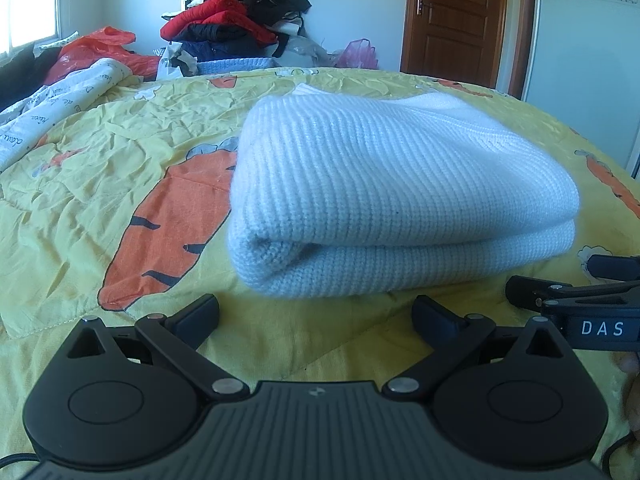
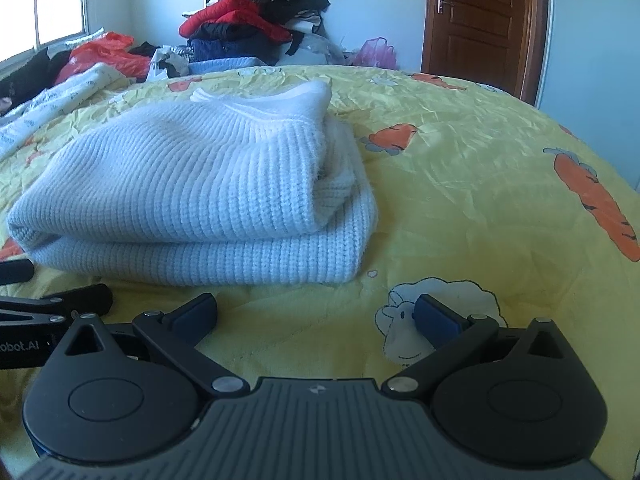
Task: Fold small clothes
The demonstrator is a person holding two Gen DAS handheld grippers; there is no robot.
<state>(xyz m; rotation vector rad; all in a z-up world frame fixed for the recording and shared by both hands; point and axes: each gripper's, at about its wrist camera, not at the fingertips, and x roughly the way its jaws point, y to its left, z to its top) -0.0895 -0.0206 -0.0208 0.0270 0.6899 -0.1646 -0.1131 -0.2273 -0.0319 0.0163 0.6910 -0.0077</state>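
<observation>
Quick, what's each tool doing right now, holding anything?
Left tool: open, holding nothing, just short of the folded white sweater.
Right tool: open, holding nothing.

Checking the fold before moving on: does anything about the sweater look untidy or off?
Mostly neat. The white knit sweater lies folded on the yellow bedspread, but at its right end a ribbed edge bulges out between the layers.

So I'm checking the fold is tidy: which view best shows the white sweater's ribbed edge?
The right wrist view: the white knit sweater's ribbed edge lies on top, facing the camera. The left wrist view shows only its rounded folded side.
</observation>
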